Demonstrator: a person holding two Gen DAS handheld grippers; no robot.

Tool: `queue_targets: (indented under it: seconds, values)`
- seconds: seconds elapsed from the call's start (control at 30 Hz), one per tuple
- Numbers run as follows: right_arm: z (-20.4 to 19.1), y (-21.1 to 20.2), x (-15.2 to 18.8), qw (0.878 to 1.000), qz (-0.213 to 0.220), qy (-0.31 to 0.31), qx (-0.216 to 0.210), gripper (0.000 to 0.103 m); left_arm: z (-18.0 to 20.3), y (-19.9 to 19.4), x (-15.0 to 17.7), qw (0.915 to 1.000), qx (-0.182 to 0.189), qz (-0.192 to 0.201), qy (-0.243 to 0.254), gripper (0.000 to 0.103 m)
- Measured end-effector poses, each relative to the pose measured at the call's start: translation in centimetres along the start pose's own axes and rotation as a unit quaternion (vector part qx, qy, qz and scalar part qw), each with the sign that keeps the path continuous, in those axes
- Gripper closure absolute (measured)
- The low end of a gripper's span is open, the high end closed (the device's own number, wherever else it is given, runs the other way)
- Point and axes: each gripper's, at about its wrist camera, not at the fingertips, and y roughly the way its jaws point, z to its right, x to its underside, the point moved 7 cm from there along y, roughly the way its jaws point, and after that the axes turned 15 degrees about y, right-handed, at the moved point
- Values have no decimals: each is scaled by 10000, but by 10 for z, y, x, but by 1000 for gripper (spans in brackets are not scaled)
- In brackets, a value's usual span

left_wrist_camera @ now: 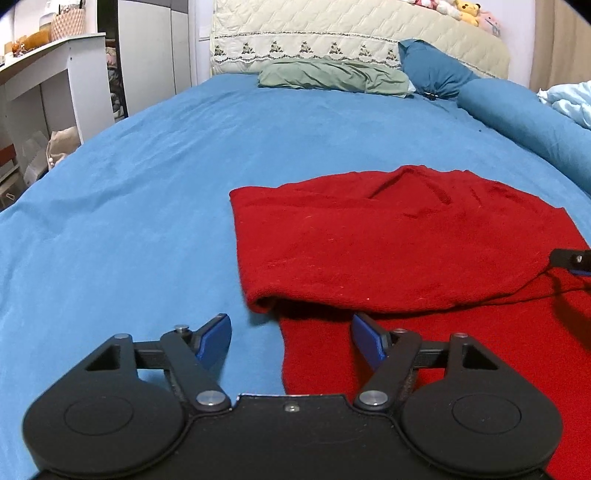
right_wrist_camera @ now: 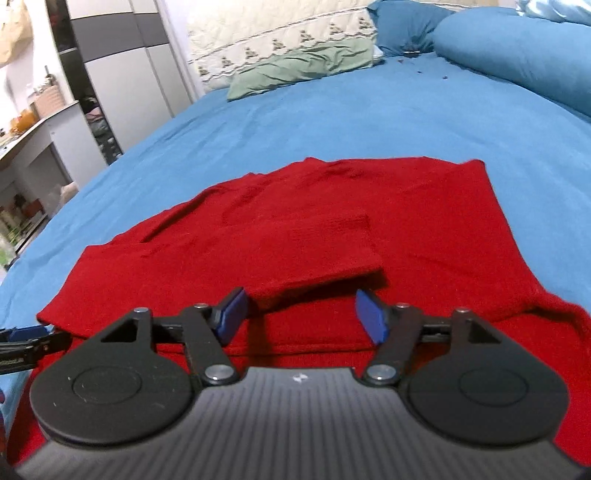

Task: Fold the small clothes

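I had both jaws apart and empty: left gripper over the sweater's left edge, right gripper above its middle. The sweater lay on the bed, part-folded. My worry: pinching only the top layer would drag the fold askew. Only the right view showed the sleeve at 12 o'clock.

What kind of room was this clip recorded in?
Most likely a bedroom. A red garment lies on a bed with a blue sheet, a quilted headboard behind a green pillow, and plush toys on top. Both grippers are open.
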Motion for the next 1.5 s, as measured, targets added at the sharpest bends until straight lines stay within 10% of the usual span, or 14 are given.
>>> queue_targets:
  seconds: [0.2, 0.4, 0.57, 0.77, 1.07, 1.2, 1.3, 1.5]
  values:
    - [14, 14, -23, 9965, -20, 833, -25, 27, -10, 1, 4, 9999, -135, 19, -65, 36]
    - [22, 26, -34, 9965, 33, 783, 302, 83, -15, 8, 2, 9998, -109, 67, -142, 41]
    - [11, 12, -70, 9979, 451, 421, 211, 83, -18, 19, -10, 9998, 0, 34, -182, 83]
    - [35, -21, -117, 9930, 1068, 143, 479, 83, -17, 19, -11, 9999, 26, -40, -149, 95]
    - [85, -4, -58, 9928, 555, 278, 1020, 83, -16, 12, -3, 9997, -17, -177, -175, 97]
    - [86, -12, -47, 9918, 566, 57, 1144, 79, -13, 0, -4, 9998, -35, -197, -44, 99]
    - [82, -27, -51, 9879, 815, -111, 1317, 33, -11, -22, -18, 9998, -48, 147, 119, 98]
    - [51, -36, -49, 9914, 894, -661, 688, 20, 21, -15, -63, 9965, 601, 499, 302, 46]
